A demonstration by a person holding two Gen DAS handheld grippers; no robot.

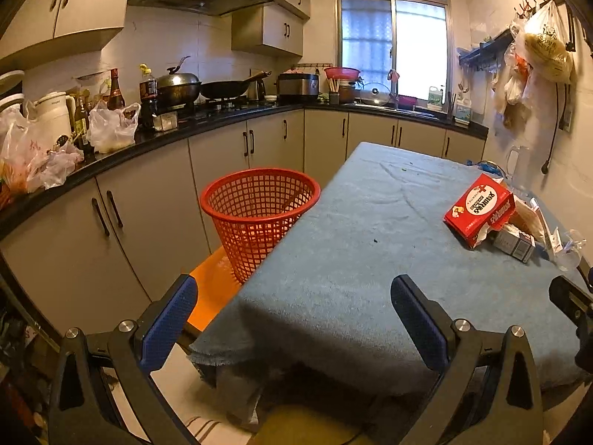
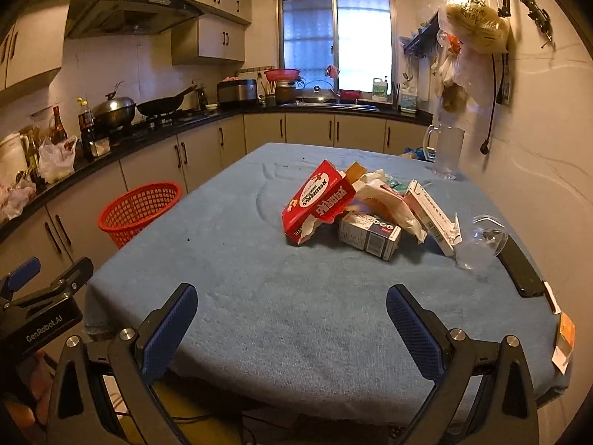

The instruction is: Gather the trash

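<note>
Trash lies heaped on the right side of the blue-covered table (image 2: pixel 296 296): a torn red carton (image 2: pixel 317 200), a grey box (image 2: pixel 368 235), a white box (image 2: pixel 430 215) and a clear plastic cup (image 2: pixel 481 241). Left of the table stands a red mesh basket (image 1: pixel 259 218). Left gripper (image 1: pixel 294 319) and right gripper (image 2: pixel 292 322) hover at the near edge, jaws wide, holding nothing.
</note>
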